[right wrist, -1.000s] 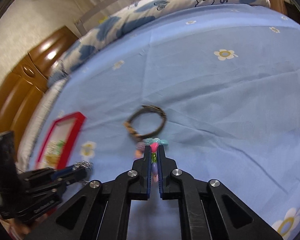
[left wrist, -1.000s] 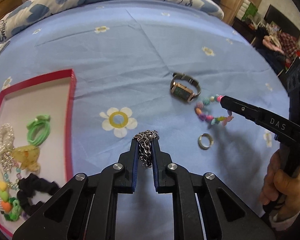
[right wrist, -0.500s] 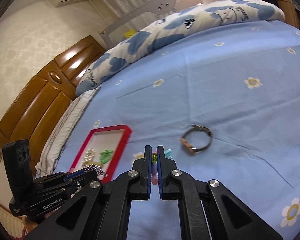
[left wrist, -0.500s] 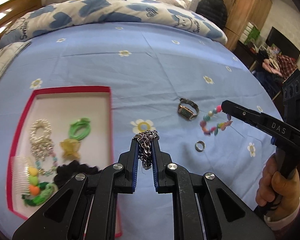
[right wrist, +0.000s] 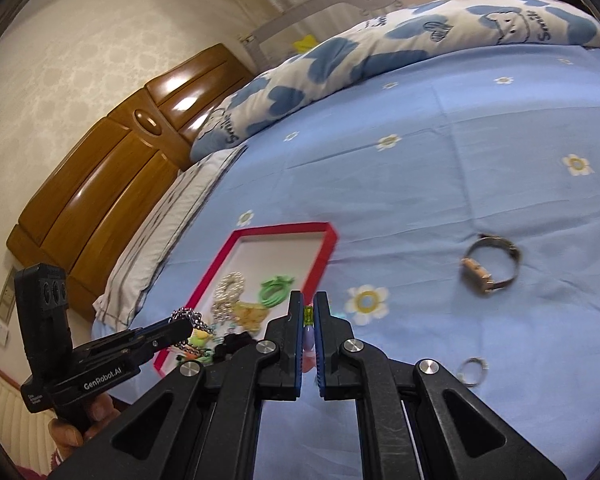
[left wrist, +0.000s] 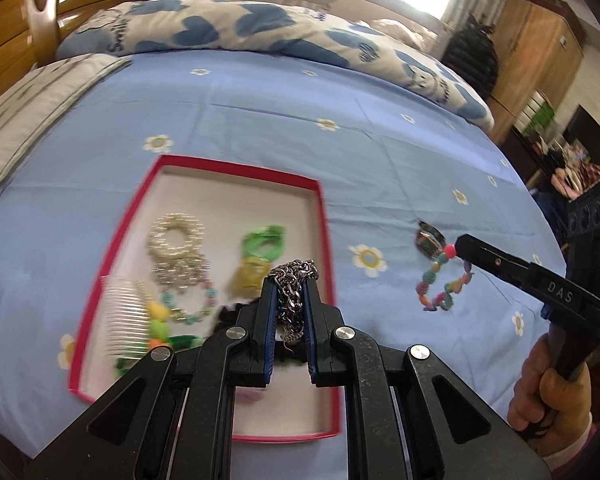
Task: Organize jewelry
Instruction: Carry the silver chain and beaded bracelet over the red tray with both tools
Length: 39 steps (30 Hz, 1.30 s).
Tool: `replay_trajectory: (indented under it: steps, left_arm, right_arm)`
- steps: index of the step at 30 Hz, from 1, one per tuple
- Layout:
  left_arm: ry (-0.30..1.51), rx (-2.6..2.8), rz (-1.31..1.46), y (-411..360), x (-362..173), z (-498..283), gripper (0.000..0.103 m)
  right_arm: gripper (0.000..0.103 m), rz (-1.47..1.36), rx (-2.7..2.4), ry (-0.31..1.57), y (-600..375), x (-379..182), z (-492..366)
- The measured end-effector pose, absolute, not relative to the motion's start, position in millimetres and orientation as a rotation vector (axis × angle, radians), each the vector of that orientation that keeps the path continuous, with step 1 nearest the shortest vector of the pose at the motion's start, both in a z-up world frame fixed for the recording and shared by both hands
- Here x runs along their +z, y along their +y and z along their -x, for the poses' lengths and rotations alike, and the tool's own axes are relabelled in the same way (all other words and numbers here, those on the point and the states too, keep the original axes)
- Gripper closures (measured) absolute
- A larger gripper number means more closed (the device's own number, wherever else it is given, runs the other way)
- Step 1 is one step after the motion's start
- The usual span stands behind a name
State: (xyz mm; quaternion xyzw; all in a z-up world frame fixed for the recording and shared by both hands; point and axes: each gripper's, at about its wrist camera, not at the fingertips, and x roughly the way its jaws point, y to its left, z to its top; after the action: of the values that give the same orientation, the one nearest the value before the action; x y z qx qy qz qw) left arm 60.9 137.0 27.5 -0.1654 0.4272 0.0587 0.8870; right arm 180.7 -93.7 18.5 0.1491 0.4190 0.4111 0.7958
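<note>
Chain (left wrist: 294, 292): limp, heavy-looking, slippery; bunched in clamped left gripper (left wrist: 289, 280) above tray (left wrist: 324, 216). Beaded bracelet (left wrist: 440, 284) dangled, pinched by right gripper (right wrist: 308, 312).

Shiny metal chain (left wrist: 294, 284); glossy plastic beads (left wrist: 440, 280); matt cotton sheet (left wrist: 300, 120); polished wooden headboard (right wrist: 112, 160)

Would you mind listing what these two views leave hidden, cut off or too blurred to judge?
- Black hair tie, left wrist view: mostly behind the left tongs.
- Silver chain, left wrist view: lower end hidden between the fingers.
- Beaded bracelet, right wrist view: only a sliver shows inside the right tongs.
- Red tray, right wrist view: near corner hidden; contents blurred.
- Ring: blurred, detail unreadable.
</note>
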Motion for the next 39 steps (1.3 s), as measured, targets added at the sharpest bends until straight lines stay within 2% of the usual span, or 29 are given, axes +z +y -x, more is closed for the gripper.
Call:
replay_trajectory:
  steps: [23, 39]
  left_arm:
    - [0.944, 0.246, 0.412, 205, -12, -77, 0.092]
    - [1.053, 0.256, 0.423, 204, -56, -88, 0.092]
  right_arm:
    - [0.099, -0.312, 1.039, 0.990, 29, -1, -180]
    - [0.098, -0.244, 0.993, 1.092, 33, -44, -185]
